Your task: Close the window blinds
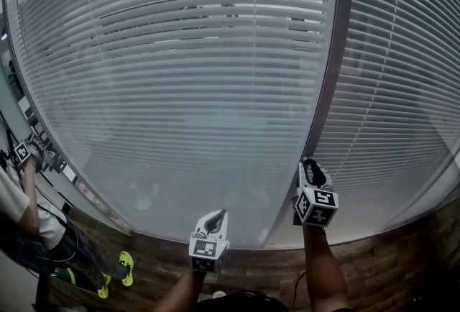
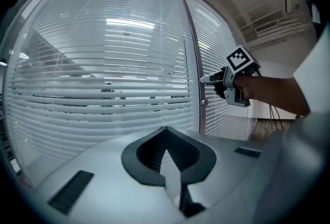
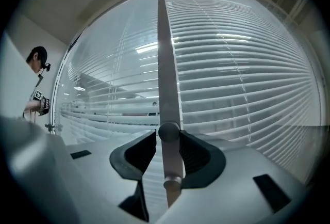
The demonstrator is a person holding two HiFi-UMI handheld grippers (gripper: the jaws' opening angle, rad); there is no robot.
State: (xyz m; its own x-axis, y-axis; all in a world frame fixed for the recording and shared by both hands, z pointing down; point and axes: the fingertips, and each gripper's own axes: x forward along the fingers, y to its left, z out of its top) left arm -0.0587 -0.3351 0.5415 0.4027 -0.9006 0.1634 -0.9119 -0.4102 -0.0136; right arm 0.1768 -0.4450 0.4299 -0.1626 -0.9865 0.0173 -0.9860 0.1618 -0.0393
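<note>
Across the far wall, the blinds (image 1: 180,73) hang fully lowered, seemingly behind glass, in two panels split by an upright frame post (image 3: 164,52). The left panel's slats are tilted enough that ceiling lights and figures show between them, so closing looks unfinished there. Low on that post sits a small round knob (image 3: 168,131) — probably the slat control, which would explain why the right gripper (image 1: 310,170) is held level and square to the post. Its fingers (image 3: 140,152) are clamped on the knob from both sides, a grip suited to twisting it. To the left and nearer, the left gripper (image 1: 215,218) points at the left panel with its fingers pressed together on nothing — parked clear, I judge, since one hand is enough for the knob. At far left a second person (image 1: 21,195) stands beside the glass.
</note>
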